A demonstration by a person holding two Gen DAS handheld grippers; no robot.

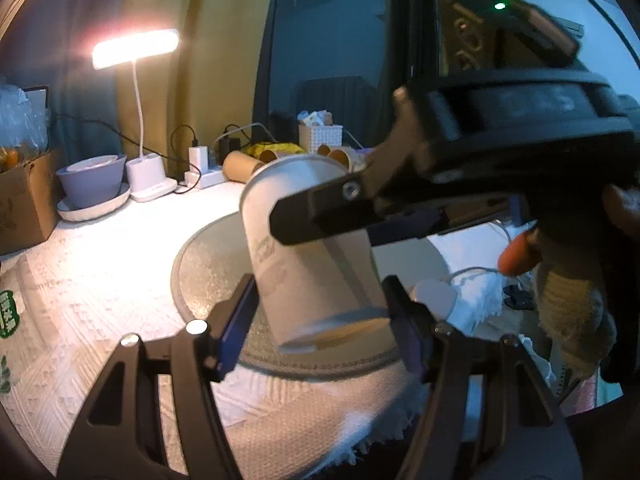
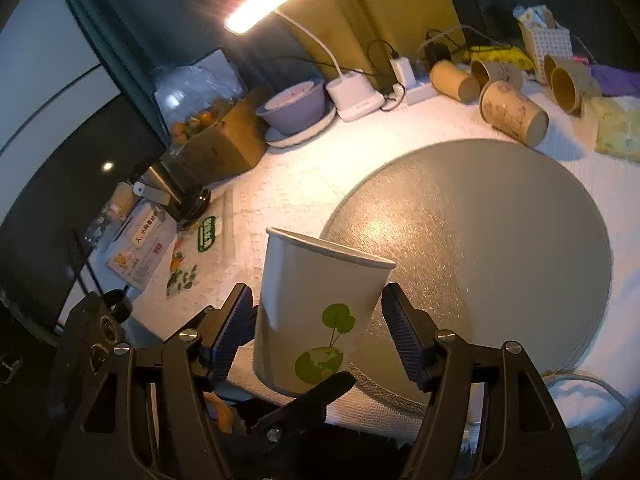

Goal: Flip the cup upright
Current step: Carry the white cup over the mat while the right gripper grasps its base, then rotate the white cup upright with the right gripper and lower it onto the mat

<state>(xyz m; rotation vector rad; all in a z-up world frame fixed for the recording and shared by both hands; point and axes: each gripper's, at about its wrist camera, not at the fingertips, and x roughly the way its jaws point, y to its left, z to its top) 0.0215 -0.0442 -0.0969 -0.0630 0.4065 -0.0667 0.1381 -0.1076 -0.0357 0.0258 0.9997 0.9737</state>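
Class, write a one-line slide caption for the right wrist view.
White paper cup with a green globe print sits mouth-up between open hand-held gripper fingers, beside a round grey mat.

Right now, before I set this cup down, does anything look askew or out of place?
The white cup is mouth-up but tilted, not standing flat, over the near edge of the round mat. At the back of the table, several brown cups lie on their sides. No spill or damage shows.
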